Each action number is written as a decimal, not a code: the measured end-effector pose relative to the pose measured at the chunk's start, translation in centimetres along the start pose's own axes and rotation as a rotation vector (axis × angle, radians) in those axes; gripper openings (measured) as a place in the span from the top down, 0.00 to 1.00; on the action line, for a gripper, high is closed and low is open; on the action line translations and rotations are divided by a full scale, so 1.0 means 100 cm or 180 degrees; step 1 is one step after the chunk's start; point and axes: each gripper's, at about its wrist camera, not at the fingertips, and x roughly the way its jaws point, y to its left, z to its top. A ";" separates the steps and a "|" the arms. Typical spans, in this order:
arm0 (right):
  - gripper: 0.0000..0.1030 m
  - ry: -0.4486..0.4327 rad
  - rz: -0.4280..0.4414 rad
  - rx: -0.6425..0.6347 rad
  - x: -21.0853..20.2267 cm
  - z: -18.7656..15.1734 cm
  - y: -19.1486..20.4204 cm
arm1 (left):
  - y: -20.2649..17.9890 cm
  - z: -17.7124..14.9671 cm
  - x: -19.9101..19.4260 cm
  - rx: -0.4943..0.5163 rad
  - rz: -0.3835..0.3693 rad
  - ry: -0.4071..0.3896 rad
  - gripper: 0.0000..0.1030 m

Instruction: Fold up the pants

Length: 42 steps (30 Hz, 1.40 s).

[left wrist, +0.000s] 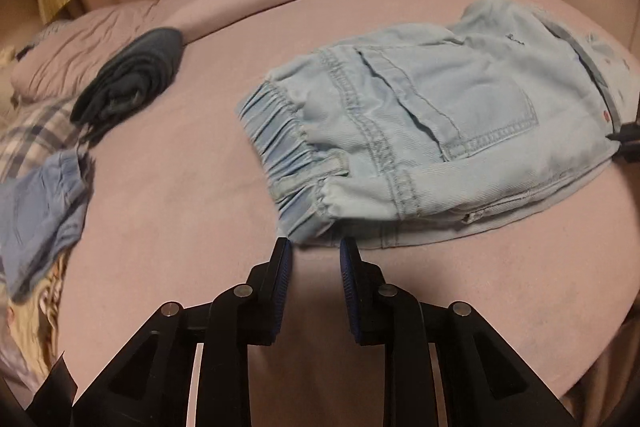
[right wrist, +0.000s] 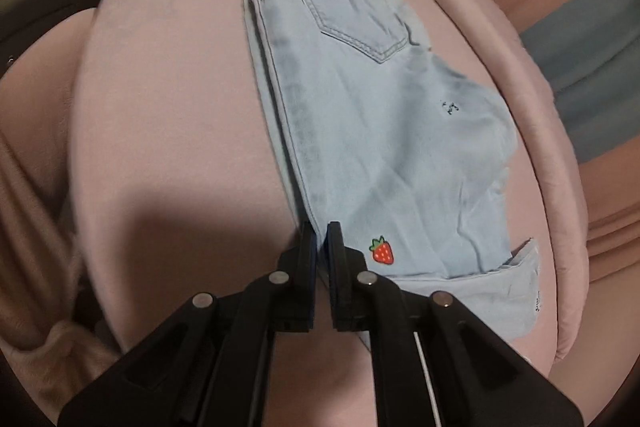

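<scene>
The right claw (right wrist: 320,239) pinches the folded side edge of the light-blue jeans (right wrist: 360,131), whose long axis runs straight away from it across the pink bed (right wrist: 168,131). At the far waistband end, the left claw (left wrist: 316,251) hovers parted, empty.

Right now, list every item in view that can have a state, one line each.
light blue jeans: folded over, flat on the bed, back pocket up.
left gripper: open, at the elastic waistband, holding nothing.
right gripper: shut on the jeans' edge near the strawberry patch.
dark garment: folded, set aside.
pink bed cover: mostly smooth.
</scene>
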 end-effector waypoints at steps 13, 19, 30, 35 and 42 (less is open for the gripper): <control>0.63 -0.0727 -0.0097 0.1890 -0.057 -0.013 -0.051 | -0.050 0.058 -0.060 -0.0744 -0.0739 -0.0643 0.47; 0.78 -0.0634 -0.0064 0.2235 -0.028 -0.012 -0.057 | -0.116 0.079 -0.013 -0.0642 -0.0856 -0.0227 0.47; 0.75 -0.0661 0.0486 0.2613 -0.017 -0.055 -0.049 | -0.127 0.069 -0.010 -0.0369 -0.0656 0.0073 0.46; 0.49 -0.0999 0.0483 0.3121 -0.062 -0.106 -0.086 | -0.127 0.071 -0.024 -0.0524 -0.0890 -0.0029 0.45; 0.46 -0.0898 0.0464 0.4592 -0.059 -0.208 -0.175 | -0.184 0.099 -0.019 -0.0219 -0.1446 -0.0066 0.45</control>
